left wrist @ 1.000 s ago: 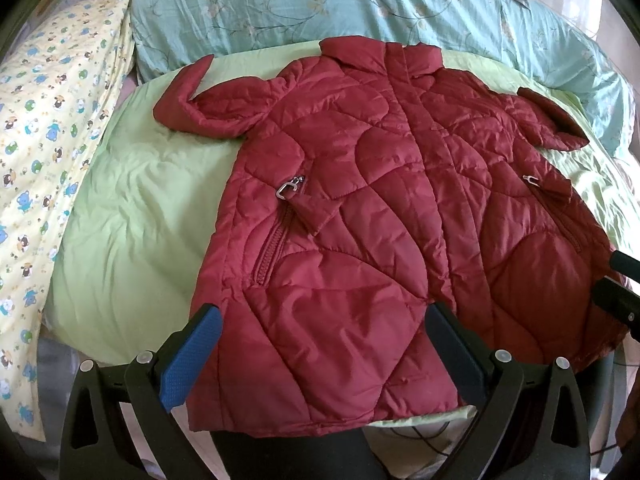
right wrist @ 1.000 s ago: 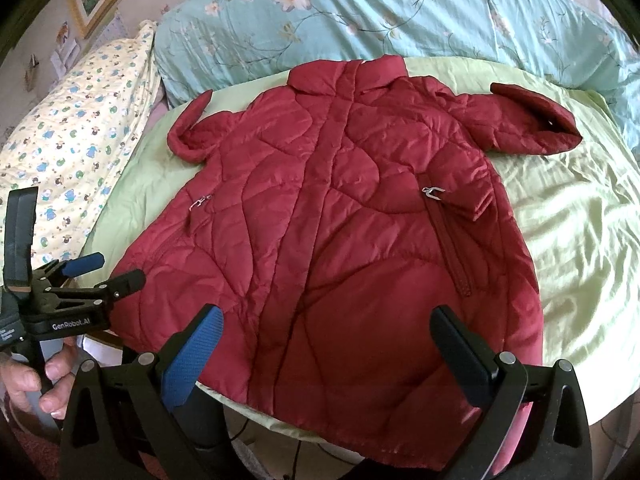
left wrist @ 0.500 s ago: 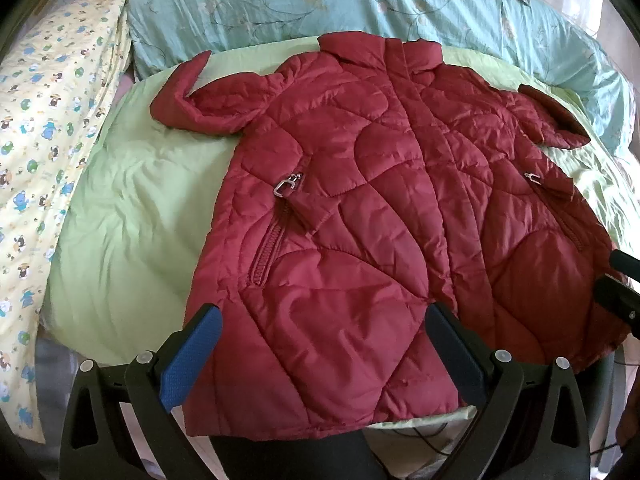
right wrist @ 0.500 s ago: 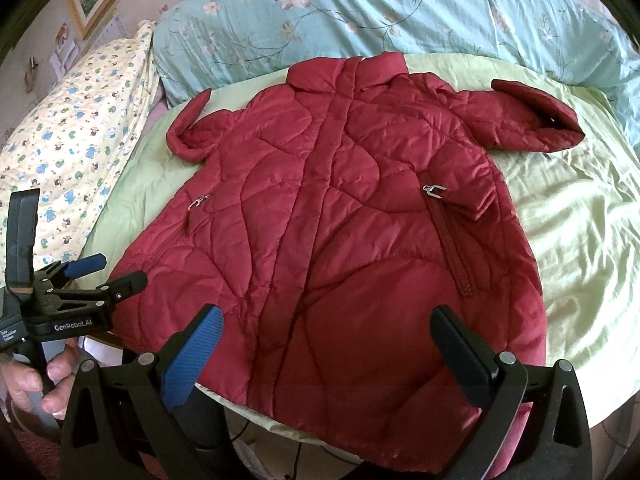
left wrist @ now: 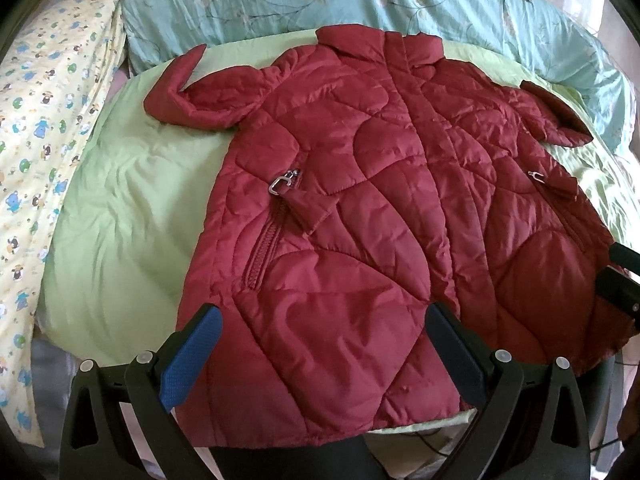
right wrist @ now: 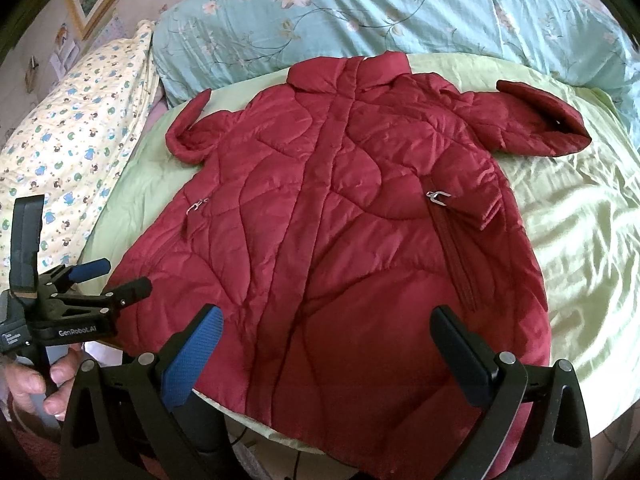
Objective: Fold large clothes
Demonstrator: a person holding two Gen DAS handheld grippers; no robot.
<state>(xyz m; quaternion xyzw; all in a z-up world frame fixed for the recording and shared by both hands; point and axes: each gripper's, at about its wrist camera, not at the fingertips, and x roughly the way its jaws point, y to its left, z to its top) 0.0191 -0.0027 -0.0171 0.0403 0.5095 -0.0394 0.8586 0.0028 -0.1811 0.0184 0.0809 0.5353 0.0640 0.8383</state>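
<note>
Beyond both wide-spread fingers, red coat (left wrist: 360, 220) lies flat on green quilt (left wrist: 120, 220), pillows (right wrist: 360, 12) behind.

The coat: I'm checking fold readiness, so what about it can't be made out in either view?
- Hem of the coat: left wrist view, partly behind the left tongs; right wrist view, partly behind the right tongs.
- Back and lining: both views, face down on the green quilt.
- Front closure: both views, a placket covers it, so zipped or not is unclear.
- Far cuff: left wrist view, its opening is turned away.
</note>
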